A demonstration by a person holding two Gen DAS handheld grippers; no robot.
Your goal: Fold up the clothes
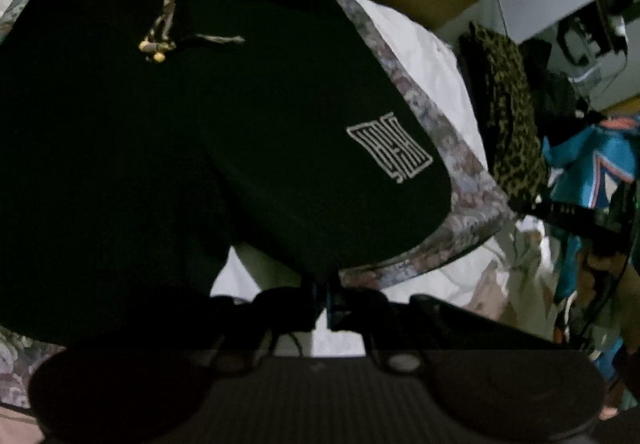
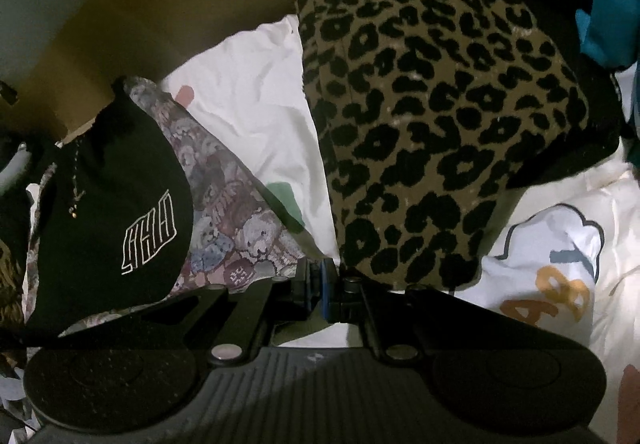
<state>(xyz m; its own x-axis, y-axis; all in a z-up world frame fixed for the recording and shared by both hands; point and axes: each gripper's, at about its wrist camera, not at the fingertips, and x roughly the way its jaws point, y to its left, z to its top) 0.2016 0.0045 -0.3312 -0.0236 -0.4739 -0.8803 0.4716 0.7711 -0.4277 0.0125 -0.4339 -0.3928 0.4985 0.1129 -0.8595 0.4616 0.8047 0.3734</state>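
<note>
Lying: one black garment (image 1: 180,148), one leopard garment (image 2: 432,116).

A black garment (image 1: 168,148) with a white outlined logo (image 1: 390,146) near its rounded edge and a braided drawstring (image 1: 164,16) ending in gold tips lies spread over a teddy-bear print fabric (image 2: 236,220). To its right, a leopard-print garment (image 2: 432,116) lies in a mound on the white bedding (image 2: 256,112).
</note>
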